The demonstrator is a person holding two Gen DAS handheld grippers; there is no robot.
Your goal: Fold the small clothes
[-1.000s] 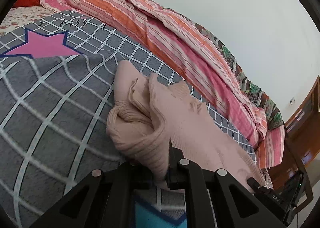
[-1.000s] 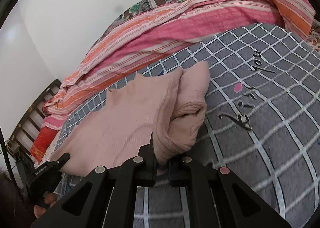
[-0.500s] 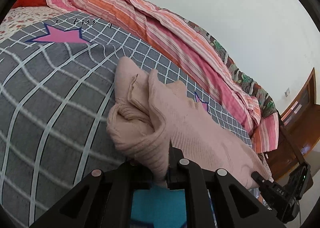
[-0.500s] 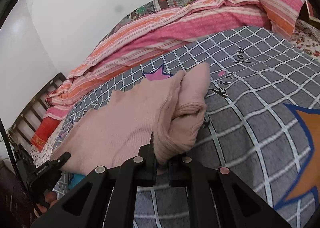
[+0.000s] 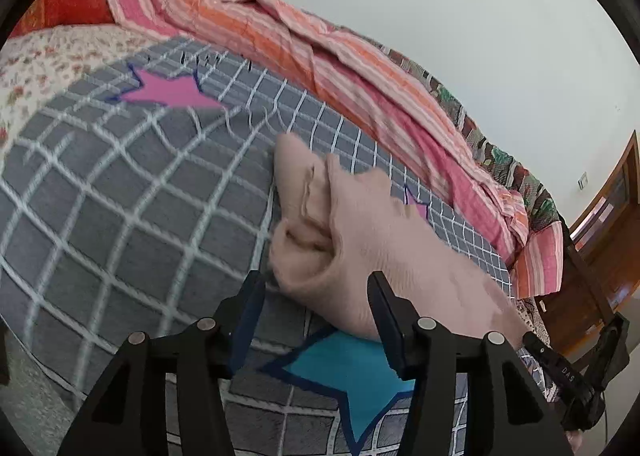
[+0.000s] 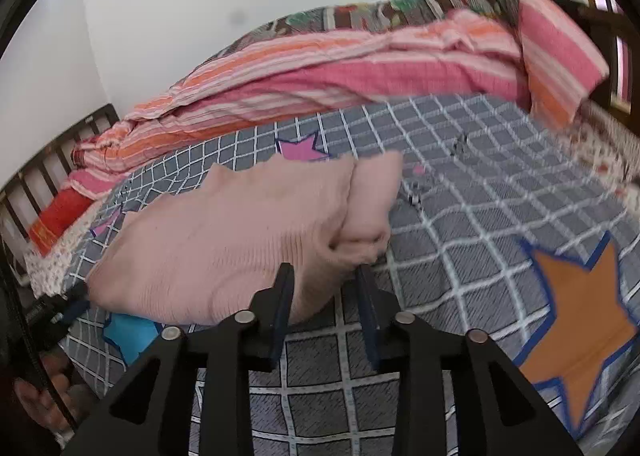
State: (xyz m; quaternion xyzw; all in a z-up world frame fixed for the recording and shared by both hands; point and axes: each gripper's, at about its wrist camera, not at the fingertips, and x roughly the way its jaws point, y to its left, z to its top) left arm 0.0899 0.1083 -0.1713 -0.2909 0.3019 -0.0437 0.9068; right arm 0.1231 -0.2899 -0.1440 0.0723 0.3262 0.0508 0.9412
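A pale pink knitted garment [image 5: 372,232] lies folded over on the grey checked blanket [image 5: 120,195]. It also shows in the right wrist view [image 6: 240,236]. My left gripper [image 5: 316,288] is open, its jaws apart on either side of the garment's near left corner, holding nothing. My right gripper [image 6: 324,276] is open too, jaws apart at the garment's near right corner, with fabric lying between them. The other gripper shows at each view's edge: the right gripper [image 5: 560,368] and the left gripper [image 6: 60,308].
A pink and orange striped quilt [image 5: 320,55] is bunched along the far side by the white wall. The blanket has star prints: blue [image 5: 352,376], pink [image 5: 168,89], orange [image 6: 576,308]. A dark wooden bed frame [image 6: 48,163] stands at the left.
Both grippers were shut on the garment's near corners. Both have opened and let go, and the garment now rests on the blanket. Both grippers have drawn back a little.
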